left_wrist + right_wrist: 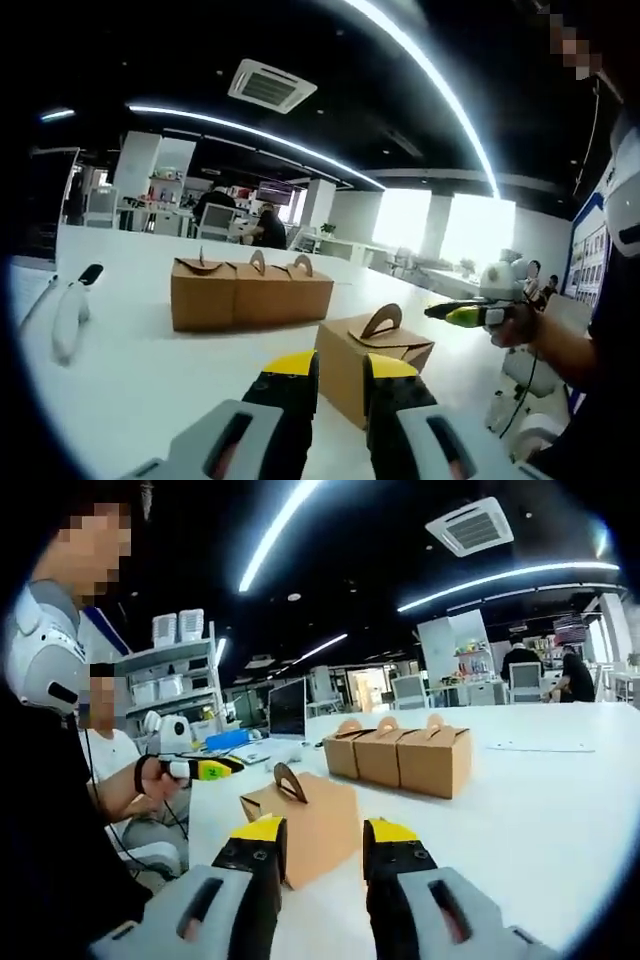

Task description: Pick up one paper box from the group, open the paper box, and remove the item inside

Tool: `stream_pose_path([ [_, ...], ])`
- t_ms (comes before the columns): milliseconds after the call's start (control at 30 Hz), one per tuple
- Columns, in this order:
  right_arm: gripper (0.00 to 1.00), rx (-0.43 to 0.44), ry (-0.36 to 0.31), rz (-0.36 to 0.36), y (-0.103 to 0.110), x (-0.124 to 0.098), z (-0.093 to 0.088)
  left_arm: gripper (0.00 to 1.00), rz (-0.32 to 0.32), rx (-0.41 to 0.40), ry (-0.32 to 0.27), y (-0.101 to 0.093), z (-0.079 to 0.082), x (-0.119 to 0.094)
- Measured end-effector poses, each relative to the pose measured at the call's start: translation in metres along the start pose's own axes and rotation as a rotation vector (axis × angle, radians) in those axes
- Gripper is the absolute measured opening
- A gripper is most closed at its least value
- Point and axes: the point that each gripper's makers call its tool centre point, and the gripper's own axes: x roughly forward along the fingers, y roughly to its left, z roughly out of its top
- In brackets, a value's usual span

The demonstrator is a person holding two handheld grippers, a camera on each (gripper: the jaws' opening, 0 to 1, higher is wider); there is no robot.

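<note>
- Left gripper view first: your left gripper [340,372] has its yellow-tipped jaws parted with a narrow gap and nothing between them. It's pointed at the lone paper box [372,364], which sits by itself on the white table [130,370], toward the edge nearest you.
- Same view: the group of boxes [250,292] is a tidy row of three further back, toward the middle of the table, well apart from the lone one. All handles are up and the flaps look closed.
- Off at the right side, a hand [512,322] holds a gripper with a yellow-green tip above the table edge. I'd guess it's your other one, but I can't tell for sure.
- Right gripper view: your right gripper [318,842] is the same deal, jaws slightly apart and holding nothing, lined up on the lone paper box from the other side, close but not touching as far as I can see.
- Progress, my read: one box looks separated from the group, but it's still shut. You've still got grabbing it, opening the top and pulling the item out.
</note>
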Motion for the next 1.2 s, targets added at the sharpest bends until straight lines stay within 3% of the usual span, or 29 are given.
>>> stream_pose_path([
  [400,0.31,-0.014,-0.002,-0.023,0.001,-0.012,-0.002,0.20,-0.004,0.009,-0.020,-0.002,0.002,0.002],
  [733,0.31,-0.025,0.001,-0.033,0.003,-0.011,-0.001,0.20,0.002,0.024,-0.039,0.002,0.009,-0.002],
  [1200,0.31,-0.032,-0.002,-0.018,0.011,-0.010,-0.002,0.20,0.013,0.021,-0.059,-0.003,0.006,-0.014],
])
